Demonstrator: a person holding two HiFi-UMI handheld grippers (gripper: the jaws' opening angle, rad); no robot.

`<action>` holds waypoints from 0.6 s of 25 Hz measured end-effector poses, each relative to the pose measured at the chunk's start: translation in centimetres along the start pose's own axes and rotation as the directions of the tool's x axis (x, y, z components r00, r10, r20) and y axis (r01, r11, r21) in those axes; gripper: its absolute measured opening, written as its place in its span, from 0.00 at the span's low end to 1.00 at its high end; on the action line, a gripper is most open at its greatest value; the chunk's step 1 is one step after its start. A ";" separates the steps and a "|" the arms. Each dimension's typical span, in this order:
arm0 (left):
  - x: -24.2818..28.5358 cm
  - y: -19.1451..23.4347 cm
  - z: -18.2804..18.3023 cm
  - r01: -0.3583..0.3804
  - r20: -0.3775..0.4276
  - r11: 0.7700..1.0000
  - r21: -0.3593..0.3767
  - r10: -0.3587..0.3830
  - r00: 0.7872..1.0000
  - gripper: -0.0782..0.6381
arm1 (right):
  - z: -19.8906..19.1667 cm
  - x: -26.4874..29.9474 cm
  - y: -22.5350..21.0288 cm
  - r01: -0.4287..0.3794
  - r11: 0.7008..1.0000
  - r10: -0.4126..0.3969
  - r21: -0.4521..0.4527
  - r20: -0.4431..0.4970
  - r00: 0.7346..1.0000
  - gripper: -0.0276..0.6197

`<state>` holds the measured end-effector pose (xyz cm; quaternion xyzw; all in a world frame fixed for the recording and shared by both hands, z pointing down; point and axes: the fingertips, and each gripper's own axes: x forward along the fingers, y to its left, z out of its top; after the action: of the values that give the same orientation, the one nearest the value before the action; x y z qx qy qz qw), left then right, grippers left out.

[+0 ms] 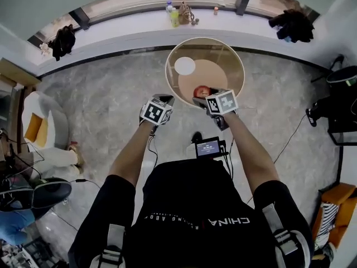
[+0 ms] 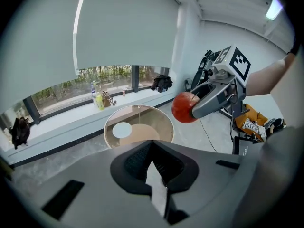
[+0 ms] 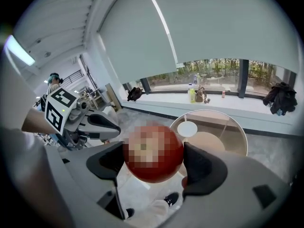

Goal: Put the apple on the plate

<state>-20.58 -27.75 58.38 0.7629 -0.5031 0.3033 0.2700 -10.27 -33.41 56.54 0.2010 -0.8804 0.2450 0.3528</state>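
The right gripper (image 3: 153, 167) pinches the red apple (image 3: 153, 152), held in the air by the near edge of the round glass bench (image 1: 237, 60), well apart from the white plate (image 1: 184, 66). The left gripper (image 2: 152, 161) is pressed together

The round red apple (image 3: 153, 148) sat clamped between the right tool's (image 3: 152, 167) jaws, up in the air. The small white round plate (image 1: 184, 66) lay flat on the round glass table (image 1: 233, 60), apart from the apple.
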 end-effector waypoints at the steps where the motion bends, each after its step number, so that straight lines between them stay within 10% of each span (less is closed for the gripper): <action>1: 1.0 0.5 1.3 -0.001 0.001 1.000 -0.004 0.001 1.000 0.13 | 1.0 0.4 -1.2 -0.007 1.000 0.007 -0.002 -0.003 1.000 0.67; 15: 7.9 7.3 9.3 0.047 -0.014 0.997 0.058 -0.046 0.999 0.13 | 9.3 6.2 -7.8 -0.017 0.999 0.016 0.051 0.017 1.000 0.67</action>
<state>-23.15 -41.71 58.73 0.7801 -0.4743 0.3164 0.2578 -15.21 -46.10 57.41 0.2049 -0.8783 0.2687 0.3383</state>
